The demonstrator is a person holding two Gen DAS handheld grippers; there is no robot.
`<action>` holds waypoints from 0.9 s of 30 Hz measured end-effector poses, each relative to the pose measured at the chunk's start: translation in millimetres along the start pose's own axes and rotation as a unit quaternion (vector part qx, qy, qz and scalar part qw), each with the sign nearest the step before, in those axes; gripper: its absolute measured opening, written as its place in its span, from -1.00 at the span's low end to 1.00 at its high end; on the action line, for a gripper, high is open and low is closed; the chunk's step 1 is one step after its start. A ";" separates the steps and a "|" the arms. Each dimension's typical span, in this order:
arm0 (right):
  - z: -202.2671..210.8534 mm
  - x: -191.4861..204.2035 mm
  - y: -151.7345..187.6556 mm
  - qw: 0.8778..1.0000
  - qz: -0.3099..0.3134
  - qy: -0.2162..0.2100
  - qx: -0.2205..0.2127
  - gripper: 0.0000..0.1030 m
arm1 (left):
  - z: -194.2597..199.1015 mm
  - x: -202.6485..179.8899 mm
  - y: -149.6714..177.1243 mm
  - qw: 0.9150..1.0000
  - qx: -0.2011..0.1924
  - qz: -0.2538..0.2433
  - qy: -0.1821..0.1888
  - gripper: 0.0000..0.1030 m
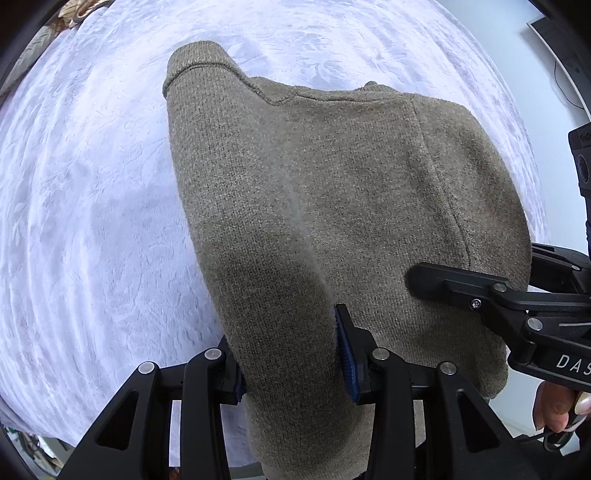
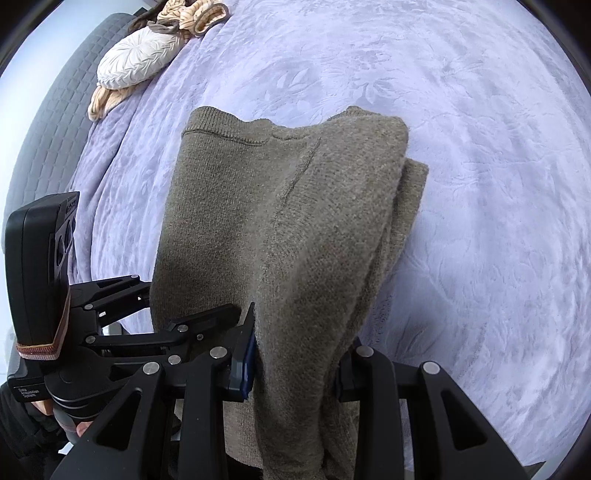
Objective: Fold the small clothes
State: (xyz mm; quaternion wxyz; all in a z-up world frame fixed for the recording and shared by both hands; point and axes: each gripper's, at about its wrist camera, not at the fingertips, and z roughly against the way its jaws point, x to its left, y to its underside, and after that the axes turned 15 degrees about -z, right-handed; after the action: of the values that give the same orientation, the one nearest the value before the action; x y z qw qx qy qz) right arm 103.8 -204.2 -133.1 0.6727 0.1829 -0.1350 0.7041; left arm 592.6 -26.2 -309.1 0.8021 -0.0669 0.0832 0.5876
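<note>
An olive-brown knitted sweater lies partly folded on a lavender embossed bedspread. My left gripper is shut on a thick fold of its near left edge. My right gripper is shut on a bunched fold of the sweater at its near right edge. The right gripper's finger also shows in the left wrist view, lying on the knit. The left gripper body shows at the left of the right wrist view. The sweater's far ribbed hem rests flat on the bed.
A white round cushion and a pile of beige and brown clothes lie at the far left of the bed, by a grey quilted headboard. Bedspread stretches to the right.
</note>
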 end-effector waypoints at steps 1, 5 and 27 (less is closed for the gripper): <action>-0.7 -0.7 -2.5 1.000 0.000 0.000 0.001 -0.35 | 2.4 -2.7 -0.9 1.000 0.001 0.001 0.000 -0.22; -3.8 -4.0 -12.2 1.000 -0.001 -0.002 0.006 -0.35 | 3.3 -8.5 -2.5 1.000 0.004 0.005 0.003 -0.22; -38.9 -31.2 -40.6 0.999 -0.034 0.000 0.042 -0.35 | -34.1 -22.3 34.2 0.999 0.028 0.020 -0.016 0.44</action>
State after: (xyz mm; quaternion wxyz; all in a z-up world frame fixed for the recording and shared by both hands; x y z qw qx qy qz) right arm 142.2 -213.0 -183.9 0.6880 0.2160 -0.0987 0.6857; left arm 551.6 -43.7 -338.0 0.7929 -0.0336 0.0882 0.6019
